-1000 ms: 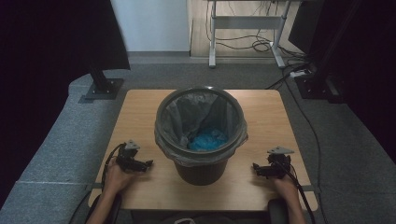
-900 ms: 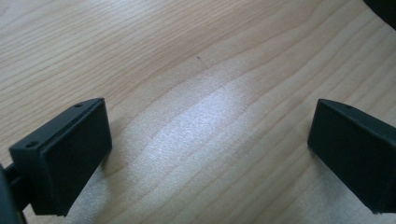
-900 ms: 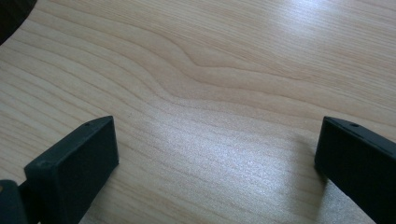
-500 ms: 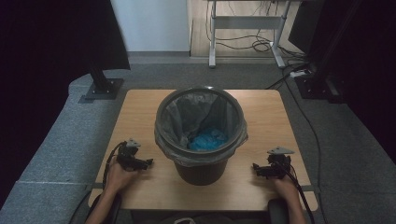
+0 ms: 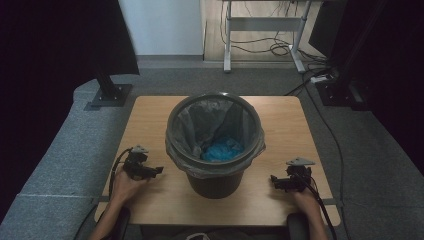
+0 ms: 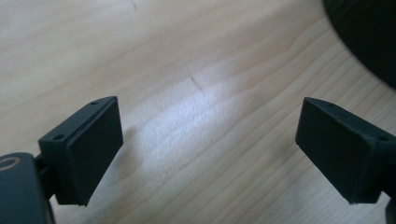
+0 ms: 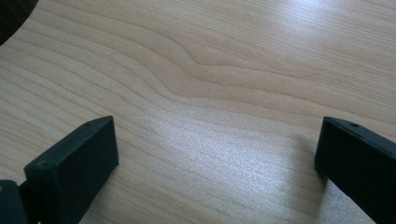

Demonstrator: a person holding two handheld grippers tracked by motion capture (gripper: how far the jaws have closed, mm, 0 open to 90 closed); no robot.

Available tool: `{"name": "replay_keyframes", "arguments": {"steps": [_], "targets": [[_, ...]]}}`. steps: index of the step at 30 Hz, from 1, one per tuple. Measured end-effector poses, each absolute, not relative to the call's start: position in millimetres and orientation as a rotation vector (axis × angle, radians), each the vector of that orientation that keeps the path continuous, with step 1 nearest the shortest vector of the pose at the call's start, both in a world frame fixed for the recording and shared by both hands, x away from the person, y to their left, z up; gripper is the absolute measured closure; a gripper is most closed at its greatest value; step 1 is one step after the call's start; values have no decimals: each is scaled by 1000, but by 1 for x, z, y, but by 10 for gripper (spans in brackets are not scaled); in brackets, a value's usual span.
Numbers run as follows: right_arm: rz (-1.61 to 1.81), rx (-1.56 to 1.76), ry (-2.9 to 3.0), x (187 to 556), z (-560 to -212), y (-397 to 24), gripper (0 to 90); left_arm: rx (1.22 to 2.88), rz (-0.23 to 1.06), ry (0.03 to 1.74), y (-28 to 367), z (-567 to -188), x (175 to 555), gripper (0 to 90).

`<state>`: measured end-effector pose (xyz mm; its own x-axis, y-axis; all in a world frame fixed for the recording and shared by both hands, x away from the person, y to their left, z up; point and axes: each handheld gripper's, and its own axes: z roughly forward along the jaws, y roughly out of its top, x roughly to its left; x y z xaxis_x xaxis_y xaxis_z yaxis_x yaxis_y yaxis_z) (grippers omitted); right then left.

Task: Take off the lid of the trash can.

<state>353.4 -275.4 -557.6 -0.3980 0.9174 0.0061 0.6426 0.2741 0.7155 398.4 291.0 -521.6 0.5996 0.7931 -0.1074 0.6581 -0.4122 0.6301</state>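
- Step: left gripper (image 5: 159,170) and right gripper (image 5: 273,179) flank the lined bin (image 5: 215,145), jaws apart, empty, the left's just narrowing slightly
- Next: probably reach for the bin's liner (image 5: 200,120) rim

Bins: one black bin (image 5: 215,150), centre of the high view.
Bin liners: one grey liner (image 5: 197,120) inside it.
Blue items: one crumpled blue mass (image 5: 223,148) at the bottom.
Grippers: two; left gripper (image 5: 155,171) lower left, right gripper (image 5: 274,180) lower right.
Tables: one wooden table (image 5: 150,115).
Hands: two.
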Motion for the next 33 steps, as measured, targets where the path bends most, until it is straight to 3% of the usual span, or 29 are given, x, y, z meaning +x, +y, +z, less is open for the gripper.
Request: {"name": "replay_keyframes", "arguments": {"steps": [33], "targets": [[907, 1406, 2142, 353, -558, -275, 0, 2192, 255, 1013, 275, -425, 425, 111]]}}
